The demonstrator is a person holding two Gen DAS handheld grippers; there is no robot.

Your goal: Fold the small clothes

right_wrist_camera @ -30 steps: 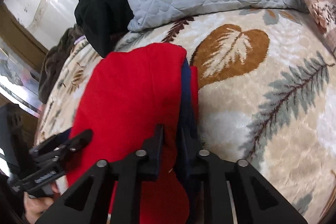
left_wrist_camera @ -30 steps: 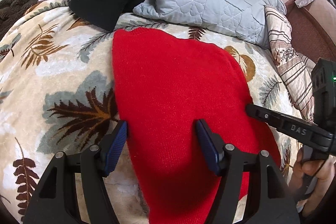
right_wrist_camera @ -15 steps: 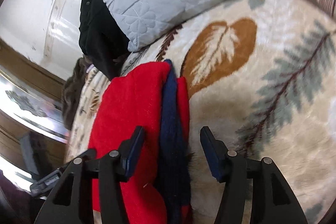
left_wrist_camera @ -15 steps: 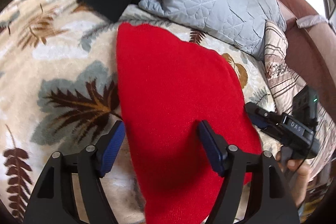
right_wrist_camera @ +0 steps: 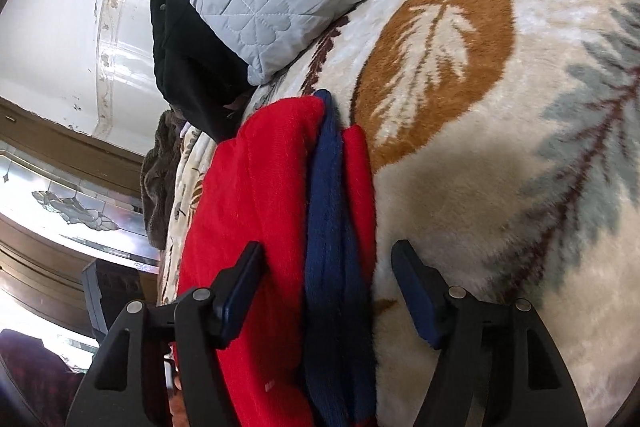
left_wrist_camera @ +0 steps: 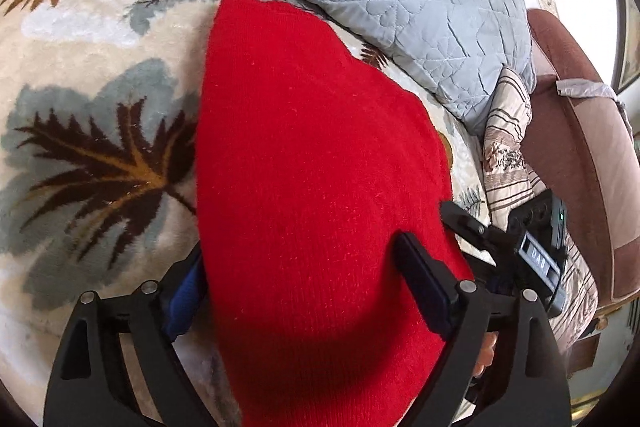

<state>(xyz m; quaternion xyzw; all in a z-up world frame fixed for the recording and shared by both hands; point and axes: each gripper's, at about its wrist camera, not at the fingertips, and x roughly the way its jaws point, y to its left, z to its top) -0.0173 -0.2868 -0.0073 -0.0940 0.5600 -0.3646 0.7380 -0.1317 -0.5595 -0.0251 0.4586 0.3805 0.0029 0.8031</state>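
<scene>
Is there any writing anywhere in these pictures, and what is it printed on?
"DAS": pale letters on the body of the right gripper, seen from the left wrist camera.
Small white mark on the red garment, right wrist view: too small to read.
Nothing else legible.

Fuzzy knit red garment (left_wrist_camera: 312, 155) on plush, leaf-printed blanket (left_wrist_camera: 80, 147).

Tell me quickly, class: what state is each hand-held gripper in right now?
Left hand-held gripper: open, straddling the red garment, gripping nothing.
Right hand-held gripper: open, holding nothing, around the garment's folded edge.
</scene>
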